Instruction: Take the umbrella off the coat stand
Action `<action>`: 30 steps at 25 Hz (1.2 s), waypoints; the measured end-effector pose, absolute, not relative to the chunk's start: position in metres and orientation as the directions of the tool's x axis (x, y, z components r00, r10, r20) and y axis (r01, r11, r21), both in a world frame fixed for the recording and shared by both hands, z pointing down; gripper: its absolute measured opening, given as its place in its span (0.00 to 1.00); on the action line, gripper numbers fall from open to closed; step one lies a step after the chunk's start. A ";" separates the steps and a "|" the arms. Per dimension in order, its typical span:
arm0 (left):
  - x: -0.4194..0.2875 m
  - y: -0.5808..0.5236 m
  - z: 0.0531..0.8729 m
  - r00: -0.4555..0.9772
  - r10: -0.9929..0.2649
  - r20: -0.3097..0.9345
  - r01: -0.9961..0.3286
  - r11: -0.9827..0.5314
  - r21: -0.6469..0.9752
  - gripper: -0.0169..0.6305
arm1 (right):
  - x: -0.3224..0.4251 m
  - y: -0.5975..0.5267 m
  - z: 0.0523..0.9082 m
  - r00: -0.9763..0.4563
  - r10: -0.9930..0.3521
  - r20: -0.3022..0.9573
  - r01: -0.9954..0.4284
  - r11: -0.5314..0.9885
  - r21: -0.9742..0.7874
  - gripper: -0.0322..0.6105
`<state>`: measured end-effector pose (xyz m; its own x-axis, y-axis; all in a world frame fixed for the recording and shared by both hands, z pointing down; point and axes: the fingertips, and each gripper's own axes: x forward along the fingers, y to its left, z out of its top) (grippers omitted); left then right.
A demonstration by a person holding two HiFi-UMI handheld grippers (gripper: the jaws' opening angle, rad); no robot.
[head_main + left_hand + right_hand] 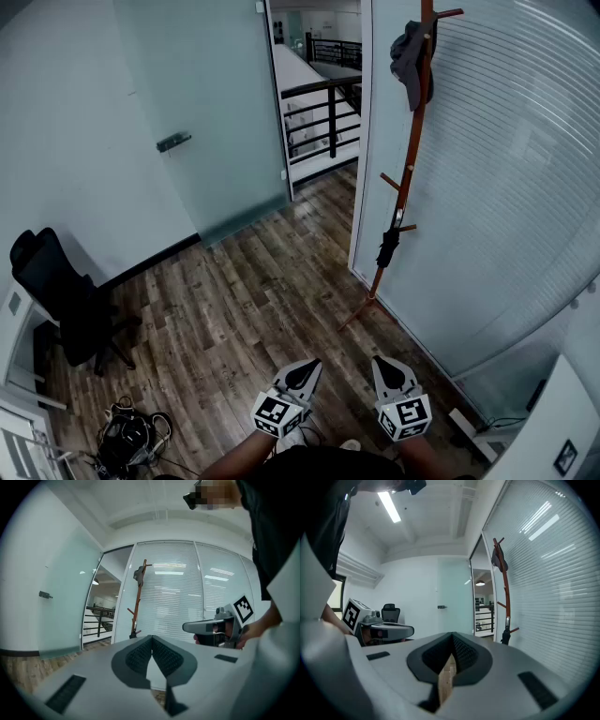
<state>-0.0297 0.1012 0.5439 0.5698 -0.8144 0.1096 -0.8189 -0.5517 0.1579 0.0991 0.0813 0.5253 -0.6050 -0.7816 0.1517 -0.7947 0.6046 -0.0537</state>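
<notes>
A slim red-brown coat stand (413, 155) rises against the glass wall at the right. A small black folded umbrella (387, 247) hangs from a low peg on it, and a dark cap (412, 58) hangs near the top. My left gripper (307, 367) and right gripper (385, 367) are side by side at the bottom of the head view, both shut and empty, well short of the stand. In the left gripper view the stand (138, 597) is far ahead with the umbrella (133, 632) low on it. In the right gripper view the umbrella (505, 636) hangs to the right of my closed jaws.
A frosted glass door (216, 112) with a handle (173, 142) stands ahead, and a doorway beside it leads to a black railing (319, 112). A black office chair (66, 300) and a tangle of cables (131, 436) are at the left. Blinds (511, 178) cover the right wall.
</notes>
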 end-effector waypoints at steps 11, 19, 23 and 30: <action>-0.032 0.106 0.543 0.550 -0.830 0.095 -0.832 -0.534 0.152 0.05 | 0.088 0.094 0.518 -0.612 -0.784 0.100 -0.791 0.605 -0.093 0.05; -0.035 0.108 0.544 0.546 -0.829 0.121 -0.835 -0.528 0.154 0.05 | 0.084 0.095 0.499 -0.605 -0.796 0.039 -0.797 0.603 -0.038 0.06; -0.039 0.110 0.545 0.553 -0.824 0.126 -0.831 -0.534 0.157 0.05 | 0.078 0.093 0.490 -0.599 -0.800 -0.013 -0.799 0.599 -0.045 0.06; -0.063 0.102 0.538 0.556 -0.827 0.083 -0.827 -0.542 0.148 0.05 | 0.064 0.082 0.490 -0.580 -0.815 -0.004 -0.814 0.580 -0.023 0.06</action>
